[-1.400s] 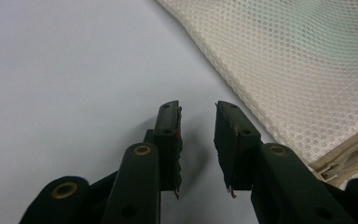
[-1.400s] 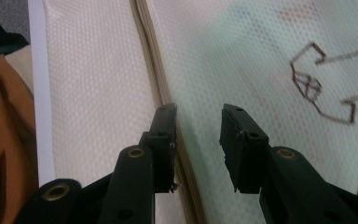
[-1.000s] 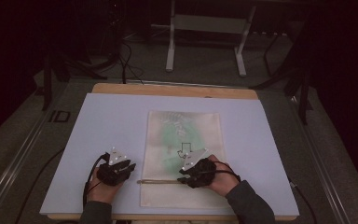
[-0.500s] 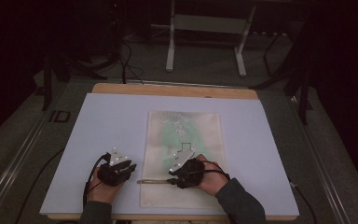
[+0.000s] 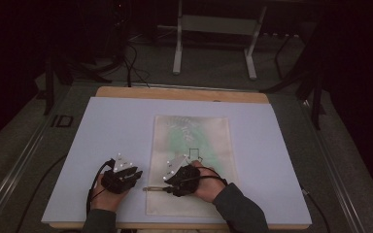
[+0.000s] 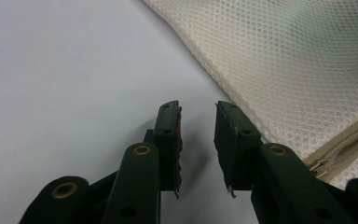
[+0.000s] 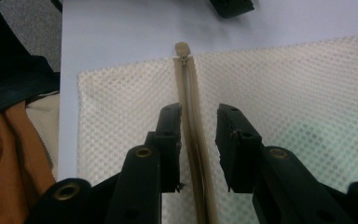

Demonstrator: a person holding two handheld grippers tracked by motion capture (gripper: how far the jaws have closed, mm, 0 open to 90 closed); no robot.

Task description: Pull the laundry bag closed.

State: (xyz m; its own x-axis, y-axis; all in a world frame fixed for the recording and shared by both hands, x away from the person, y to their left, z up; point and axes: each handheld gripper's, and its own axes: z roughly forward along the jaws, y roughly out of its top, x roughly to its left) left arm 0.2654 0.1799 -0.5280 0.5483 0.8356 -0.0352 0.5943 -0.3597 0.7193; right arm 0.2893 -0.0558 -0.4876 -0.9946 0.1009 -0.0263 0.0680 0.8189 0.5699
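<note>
Right gripper view: right gripper (image 7: 199,149) fingers spread astride mesh bag (image 7: 284,88) zipper (image 7: 192,126); left gripper (image 6: 198,142) fingers spread.

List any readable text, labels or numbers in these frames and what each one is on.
"ID": dark letters on the grey floor strip left of the table.
Black square outline on the mesh bag: a mark, not lettering; too small to tell more.
No lettering shows on the bag's zipper, the left gripper or the right gripper.
</note>
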